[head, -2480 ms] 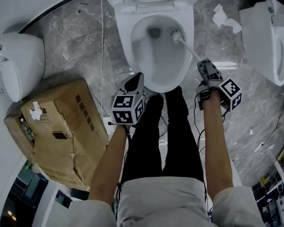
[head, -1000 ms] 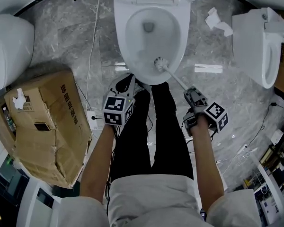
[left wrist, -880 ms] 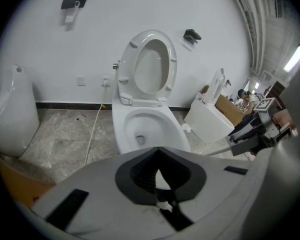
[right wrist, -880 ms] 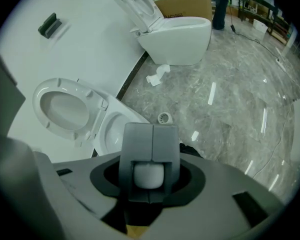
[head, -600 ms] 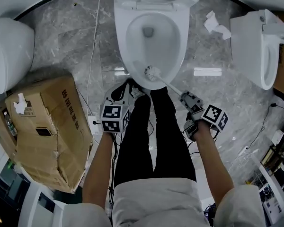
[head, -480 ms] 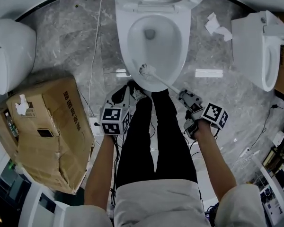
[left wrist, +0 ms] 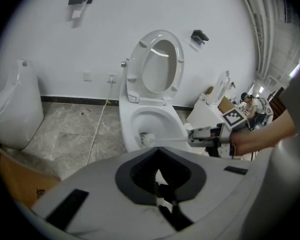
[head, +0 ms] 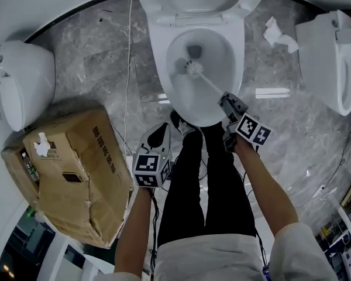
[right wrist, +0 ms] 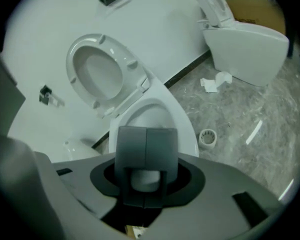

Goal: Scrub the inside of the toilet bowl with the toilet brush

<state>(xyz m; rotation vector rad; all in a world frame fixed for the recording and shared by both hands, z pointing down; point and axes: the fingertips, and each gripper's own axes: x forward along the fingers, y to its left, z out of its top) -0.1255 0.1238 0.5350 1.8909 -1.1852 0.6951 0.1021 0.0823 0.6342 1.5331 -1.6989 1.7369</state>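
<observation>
Right tool (head: pixel 226 101) clamped on handle of toilet brush (head: pixel 209 84); white handle seen gripped between jaws in right gripper view. Brush head placed inside toilet bowl (head: pixel 239 56), low in basin beside drain, bristles against left inner wall. Handle slanted up over near rim to right tool. Left tool (head: pixel 159 136) held with jaws together, nothing between them, outside bowl near its front rim. Seat (left wrist: pixel 159 64) raised. Cardboard box (head: pixel 76 174) set well apart at left.

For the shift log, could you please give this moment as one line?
right gripper: shut on toilet brush | brush head: inside toilet bowl | left gripper: shut, empty, outside bowl
</observation>
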